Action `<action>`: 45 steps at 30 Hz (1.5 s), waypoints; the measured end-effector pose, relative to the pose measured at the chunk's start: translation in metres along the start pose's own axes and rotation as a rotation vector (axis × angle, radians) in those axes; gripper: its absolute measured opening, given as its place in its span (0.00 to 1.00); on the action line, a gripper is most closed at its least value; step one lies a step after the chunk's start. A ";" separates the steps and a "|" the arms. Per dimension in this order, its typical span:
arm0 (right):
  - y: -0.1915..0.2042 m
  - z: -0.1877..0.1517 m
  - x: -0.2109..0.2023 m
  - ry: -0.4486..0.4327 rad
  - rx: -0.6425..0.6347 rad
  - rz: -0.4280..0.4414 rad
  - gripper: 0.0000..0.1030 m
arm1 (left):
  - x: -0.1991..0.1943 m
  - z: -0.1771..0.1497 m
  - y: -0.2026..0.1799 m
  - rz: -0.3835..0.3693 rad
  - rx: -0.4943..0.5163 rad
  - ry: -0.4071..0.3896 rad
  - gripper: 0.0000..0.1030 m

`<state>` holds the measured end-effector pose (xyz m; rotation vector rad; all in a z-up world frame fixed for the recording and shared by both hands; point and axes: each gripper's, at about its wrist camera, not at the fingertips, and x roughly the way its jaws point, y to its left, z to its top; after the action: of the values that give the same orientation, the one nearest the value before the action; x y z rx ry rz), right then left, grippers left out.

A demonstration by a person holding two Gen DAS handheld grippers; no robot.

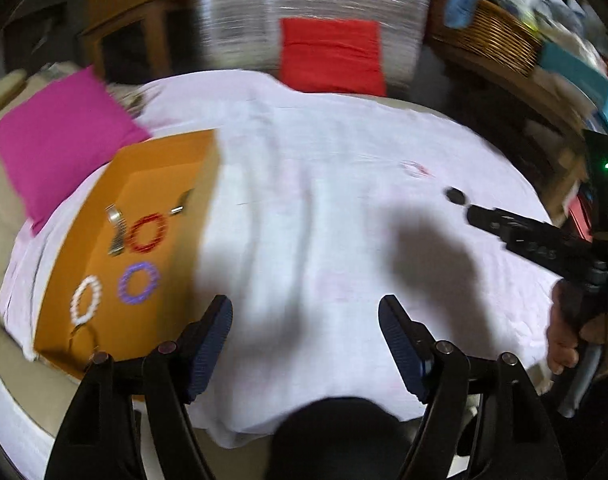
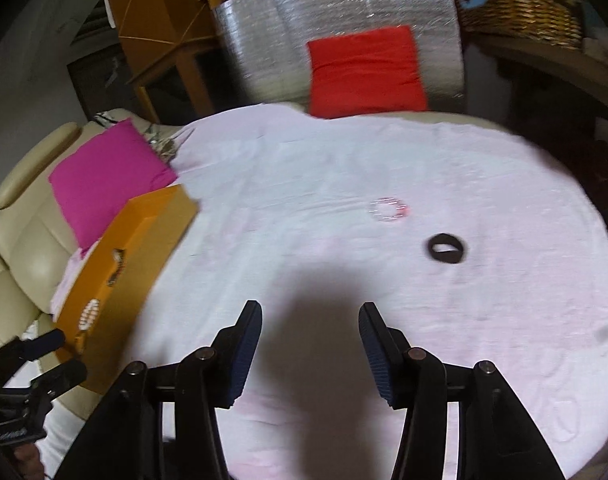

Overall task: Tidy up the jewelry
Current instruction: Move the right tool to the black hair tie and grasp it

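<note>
Both the left gripper (image 1: 304, 344) and the right gripper (image 2: 309, 344) hover with jaws spread wide and empty over the pale cloth (image 1: 323, 200), each casting a dark shadow at lower centre. At the left of the left wrist view an orange tray (image 1: 84, 320) holds a red bracelet (image 1: 147, 233), a purple bracelet (image 1: 138, 282), a white bead bracelet (image 1: 86, 298) and a silvery piece (image 1: 116, 232). Right of centre in the right wrist view a pale pink bracelet (image 2: 388, 209) and a black ring (image 2: 445, 249) lie loose on the cloth, nothing between them and the jaws, while a magenta cushion (image 2: 108, 176) sits at left and a red cushion (image 2: 363, 72) at the top.
</note>
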<state>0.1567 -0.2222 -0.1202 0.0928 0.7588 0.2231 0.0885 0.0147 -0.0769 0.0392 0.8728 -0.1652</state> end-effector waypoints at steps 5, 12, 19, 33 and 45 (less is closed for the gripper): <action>-0.033 -0.013 0.004 0.004 0.027 0.009 0.54 | 0.002 0.013 -0.037 0.004 0.076 -0.011 0.74; -0.067 -0.008 0.002 0.039 0.094 -0.002 0.54 | 0.015 0.034 -0.066 0.053 0.123 -0.026 0.74; -0.088 -0.002 -0.008 0.054 0.185 0.009 0.55 | 0.028 0.051 -0.112 0.056 0.218 -0.047 0.74; -0.139 0.014 0.006 0.093 0.290 -0.009 0.46 | 0.081 0.063 -0.126 0.100 0.278 0.048 0.75; -0.154 0.045 0.075 0.120 0.301 -0.009 0.34 | 0.118 0.096 -0.091 0.107 0.185 0.080 0.75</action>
<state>0.2662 -0.3543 -0.1638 0.3638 0.9091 0.1048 0.2216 -0.0996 -0.1029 0.2663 0.9305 -0.1444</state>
